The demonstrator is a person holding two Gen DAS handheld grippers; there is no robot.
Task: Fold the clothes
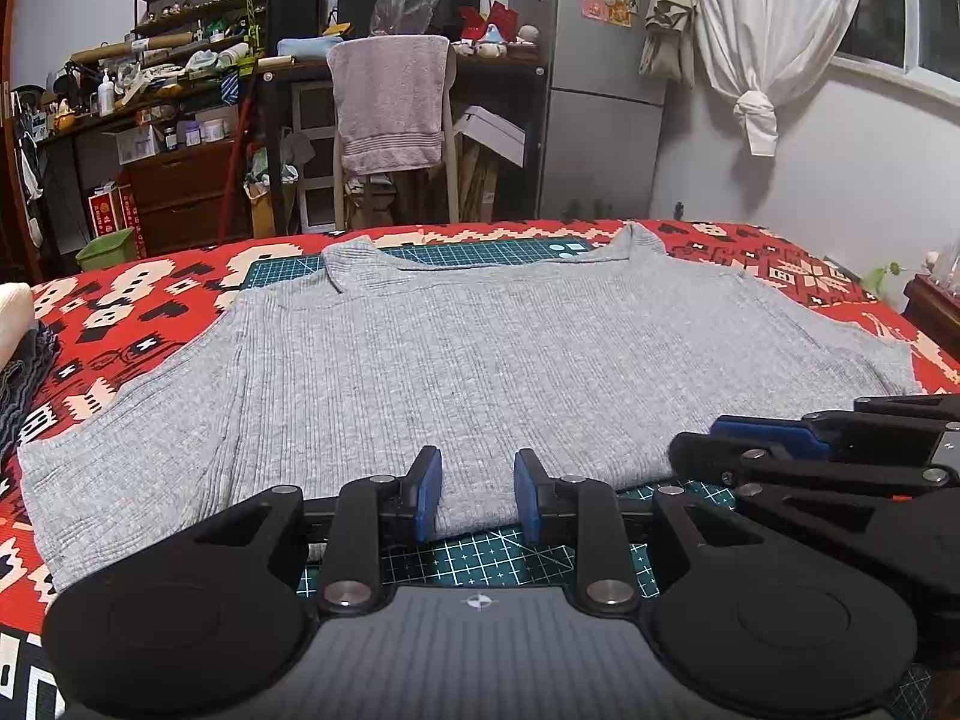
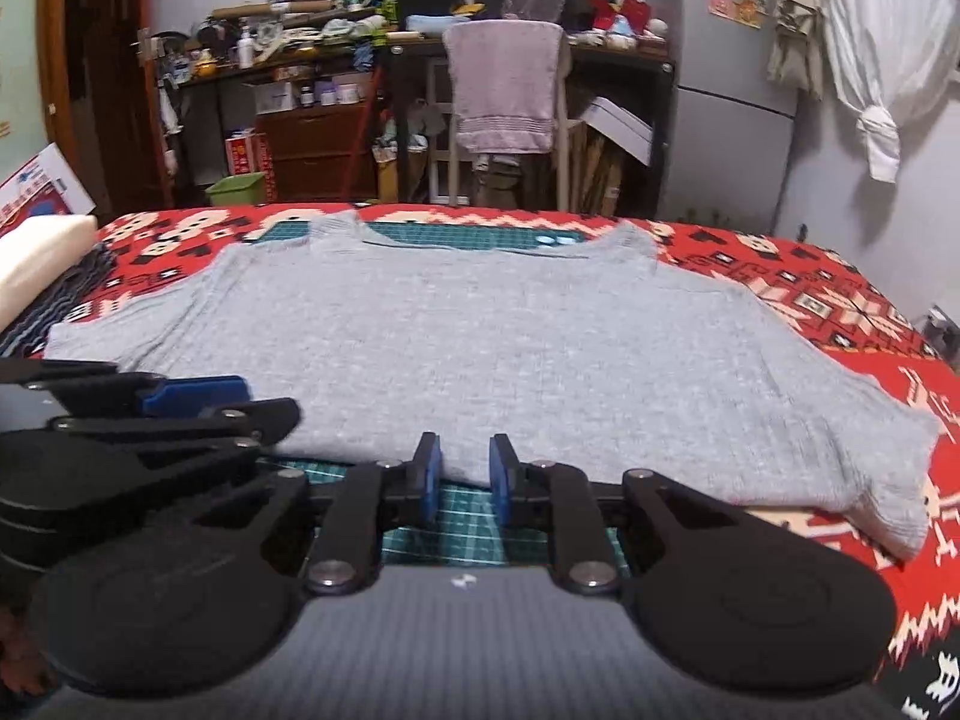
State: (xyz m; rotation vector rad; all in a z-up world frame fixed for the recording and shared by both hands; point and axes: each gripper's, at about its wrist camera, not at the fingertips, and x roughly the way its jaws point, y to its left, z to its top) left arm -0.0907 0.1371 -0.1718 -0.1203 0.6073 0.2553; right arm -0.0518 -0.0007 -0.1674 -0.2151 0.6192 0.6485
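Lying flat on green cutting mat [image 1: 480,558] over red patterned blanket [image 1: 150,300]: grey ribbed sweater [image 1: 456,360], collar far. Hovering at near hem, fingers spread, gripping nothing: left gripper [image 1: 478,495], right gripper [image 2: 465,477]. Advising pinching hem corners evenly, lifting together, keeping fold straight.

Grey ribbed sweater [image 1: 468,360]; red patterned blanket [image 1: 810,267].

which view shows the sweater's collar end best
The left wrist view: it is sharp, so the grey sweater shows its ribbing and both collar points against the green cutting mat. The right wrist view shows the same far edge, but blurred.
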